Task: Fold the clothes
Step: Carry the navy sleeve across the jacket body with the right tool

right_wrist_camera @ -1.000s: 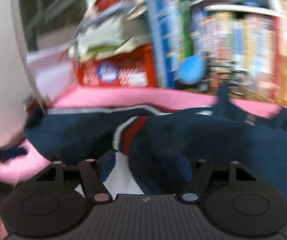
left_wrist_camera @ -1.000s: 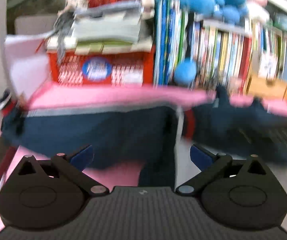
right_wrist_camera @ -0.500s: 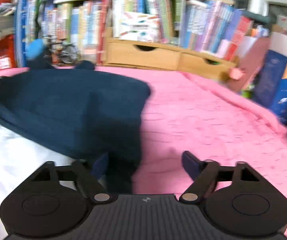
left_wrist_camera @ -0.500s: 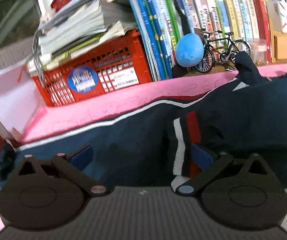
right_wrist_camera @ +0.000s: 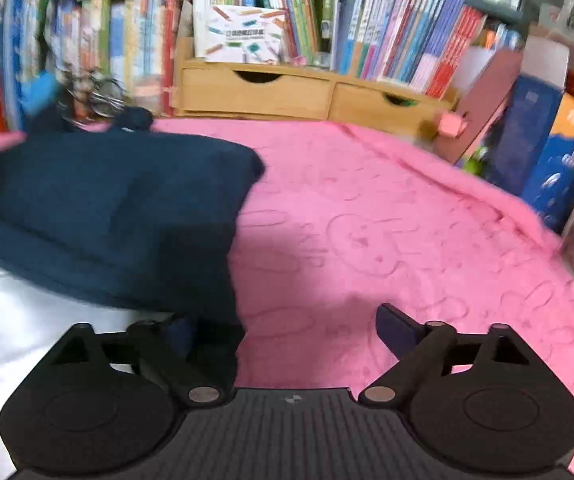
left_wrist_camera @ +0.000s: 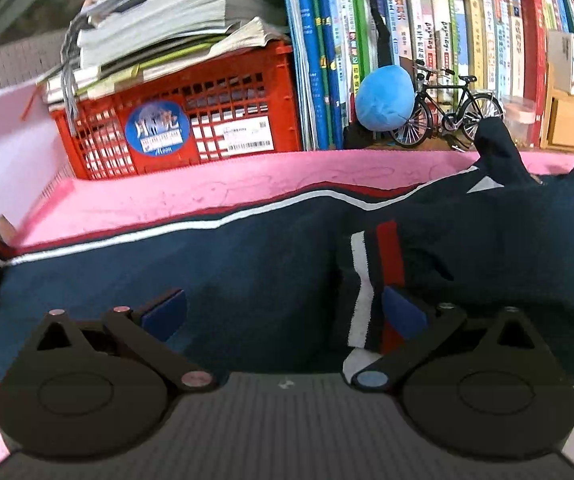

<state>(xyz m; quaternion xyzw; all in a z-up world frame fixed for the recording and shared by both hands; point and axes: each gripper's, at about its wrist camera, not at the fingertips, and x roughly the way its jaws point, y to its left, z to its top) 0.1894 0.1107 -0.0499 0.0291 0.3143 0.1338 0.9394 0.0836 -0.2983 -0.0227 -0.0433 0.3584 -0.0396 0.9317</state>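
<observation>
One navy jacket (left_wrist_camera: 271, 256) sprawls across the pink blanket (right_wrist_camera: 387, 232), white lining showing at its near edge. Behind it: rows of books (left_wrist_camera: 439, 40), then a red crate (left_wrist_camera: 191, 120) stacked with papers. My left gripper (left_wrist_camera: 283, 312) hovers low over the jacket, fingers wide, the striped cuff (left_wrist_camera: 371, 280) just inside the right pad. My right gripper (right_wrist_camera: 283, 332) is spread wide too; the jacket's folded corner (right_wrist_camera: 215, 280) covers its left finger, while the right finger (right_wrist_camera: 397, 330) sits over bare blanket.
</observation>
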